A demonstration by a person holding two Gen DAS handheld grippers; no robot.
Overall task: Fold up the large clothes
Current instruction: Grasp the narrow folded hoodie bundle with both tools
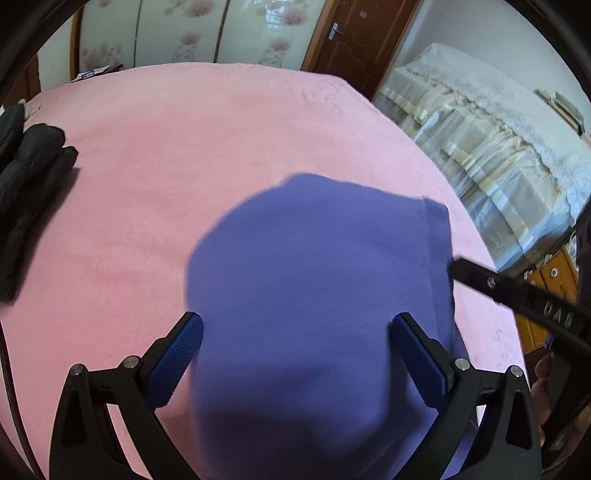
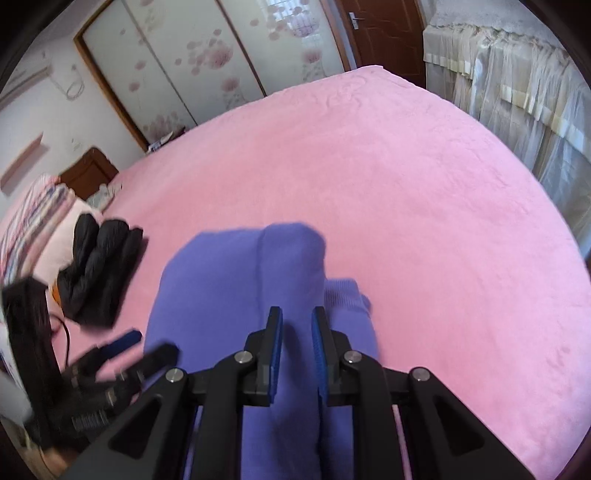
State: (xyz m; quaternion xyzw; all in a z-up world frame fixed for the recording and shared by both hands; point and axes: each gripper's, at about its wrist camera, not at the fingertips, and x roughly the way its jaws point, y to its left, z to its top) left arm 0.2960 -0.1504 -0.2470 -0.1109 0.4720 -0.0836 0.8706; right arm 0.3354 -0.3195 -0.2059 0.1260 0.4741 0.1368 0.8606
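A purple garment lies folded on the pink bed. My left gripper is open, its blue pads either side of the garment's near part, which rises between them. In the right wrist view the same purple garment lies in front. My right gripper is nearly closed on a raised fold of the garment between its pads. The right gripper's finger shows at the right in the left wrist view. The left gripper shows blurred at lower left in the right wrist view.
A folded black jacket lies at the bed's left side, also in the right wrist view. A lace-covered cabinet stands right of the bed. Wardrobe doors and a brown door are behind. A striped pillow lies far left.
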